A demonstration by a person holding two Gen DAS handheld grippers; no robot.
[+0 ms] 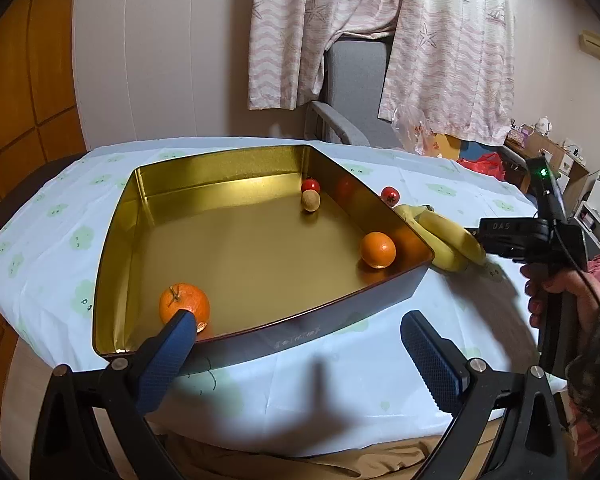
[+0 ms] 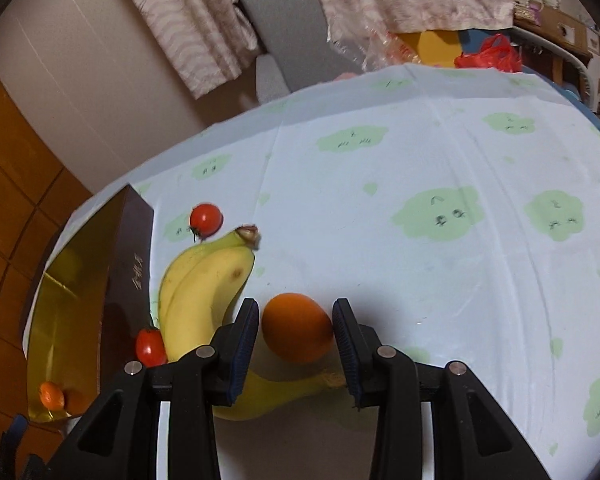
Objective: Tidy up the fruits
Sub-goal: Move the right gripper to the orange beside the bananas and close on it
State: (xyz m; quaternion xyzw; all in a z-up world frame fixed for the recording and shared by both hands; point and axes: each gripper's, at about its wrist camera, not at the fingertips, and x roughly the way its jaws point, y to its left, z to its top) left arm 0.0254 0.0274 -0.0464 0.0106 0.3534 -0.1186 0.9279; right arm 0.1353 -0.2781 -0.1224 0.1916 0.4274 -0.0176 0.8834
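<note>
Right wrist view: right hand-held gripper (image 2: 296, 332) closed narrowly on an orange (image 2: 298, 327) at lower centre, both pads against its sides, hanging above the bananas (image 2: 204, 292) on the bench (image 2: 420, 184), gold tin (image 2: 72, 304) at far left. Round, smooth skin held only at two points, so likely to roll out during the carry and knock the tomatoes (image 2: 206, 219). Left wrist view: left hand-held gripper (image 1: 300, 340) wide open and empty over the tin's near wall, possibly obstructing the drop.
</note>
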